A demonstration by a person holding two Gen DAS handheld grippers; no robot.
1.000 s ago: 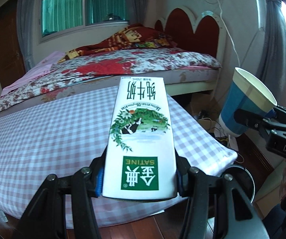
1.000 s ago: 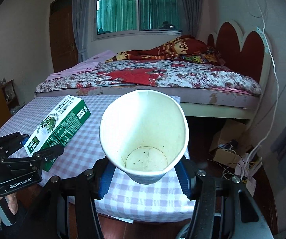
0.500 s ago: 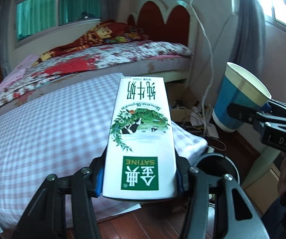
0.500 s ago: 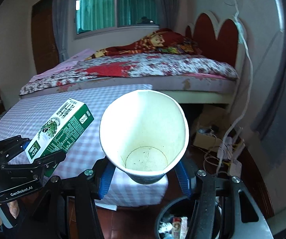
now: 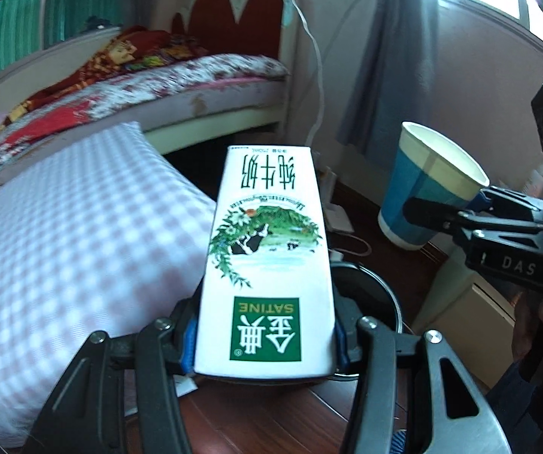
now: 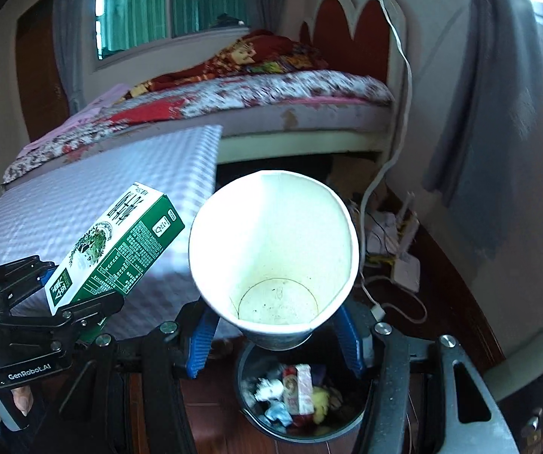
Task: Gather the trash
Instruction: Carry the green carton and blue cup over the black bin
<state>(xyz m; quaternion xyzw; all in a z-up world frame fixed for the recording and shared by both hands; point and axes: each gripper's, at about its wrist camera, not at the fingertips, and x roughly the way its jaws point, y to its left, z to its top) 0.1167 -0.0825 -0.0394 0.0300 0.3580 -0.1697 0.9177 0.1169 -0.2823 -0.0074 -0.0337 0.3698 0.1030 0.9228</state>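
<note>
Dropping both pieces cleanly called for bringing each one over the mouth of the round black trash bin (image 6: 301,393) before letting go, since a tilted release near the rim could send it onto the wooden floor. The right gripper (image 6: 277,325) was clamped on the white paper cup with a blue outside (image 6: 273,249), which sat just above the bin's far edge. The left gripper (image 5: 266,335) was clamped on the white and green milk carton (image 5: 266,265), held to the left of the cup over the near corner of the checked tablecloth (image 6: 93,189), with the bin partly hidden beneath it
</note>
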